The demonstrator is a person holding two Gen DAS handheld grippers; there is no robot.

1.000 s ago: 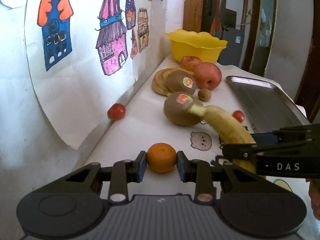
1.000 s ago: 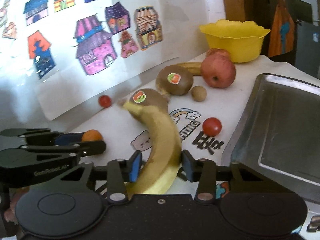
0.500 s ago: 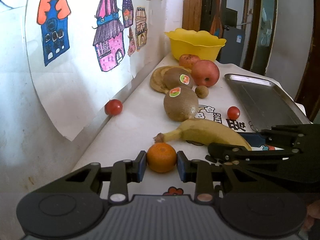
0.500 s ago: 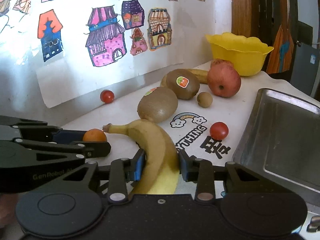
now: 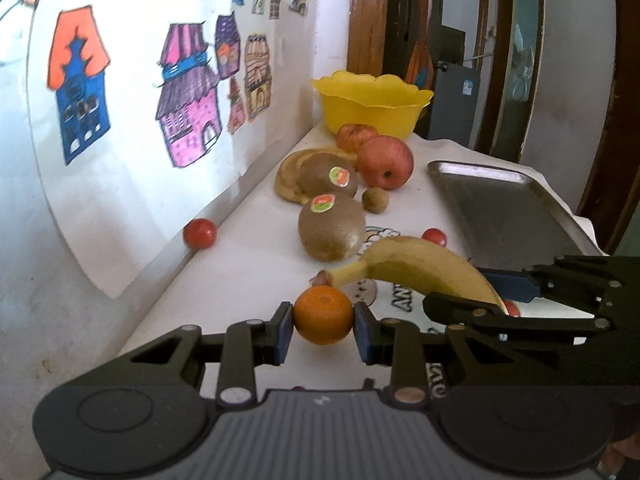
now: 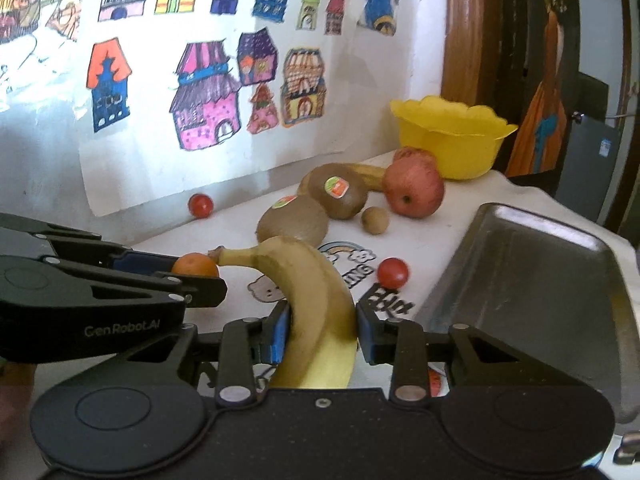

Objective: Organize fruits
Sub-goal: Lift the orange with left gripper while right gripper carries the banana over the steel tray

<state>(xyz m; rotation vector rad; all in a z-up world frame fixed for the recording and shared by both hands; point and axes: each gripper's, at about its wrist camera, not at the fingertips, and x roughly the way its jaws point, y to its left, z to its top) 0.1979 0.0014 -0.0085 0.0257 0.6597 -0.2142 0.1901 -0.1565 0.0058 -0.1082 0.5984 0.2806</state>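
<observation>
My left gripper [image 5: 323, 325] is shut on a small orange [image 5: 323, 314], held above the white table. My right gripper [image 6: 322, 332] is shut on a yellow banana [image 6: 316, 300], also lifted; its stem points left toward the orange [image 6: 195, 266]. The banana shows in the left wrist view [image 5: 416, 268], with the right gripper [image 5: 492, 300] at its end. On the table lie two stickered kiwis [image 5: 331, 226] [image 5: 330, 178], a red apple [image 5: 385, 162], a small brown fruit [image 5: 375, 200] and cherry tomatoes [image 5: 200, 233] [image 6: 393, 272].
A metal tray [image 6: 520, 280] lies at the right. A yellow bowl [image 6: 452, 136] stands at the far end, with another apple [image 5: 354, 136] before it. A second banana [image 6: 370, 174] lies behind the kiwis. A wall with house drawings [image 5: 188, 120] runs along the left.
Both grippers have risen and drawn back with their fruits. The banana's stem now sits just above the orange.
</observation>
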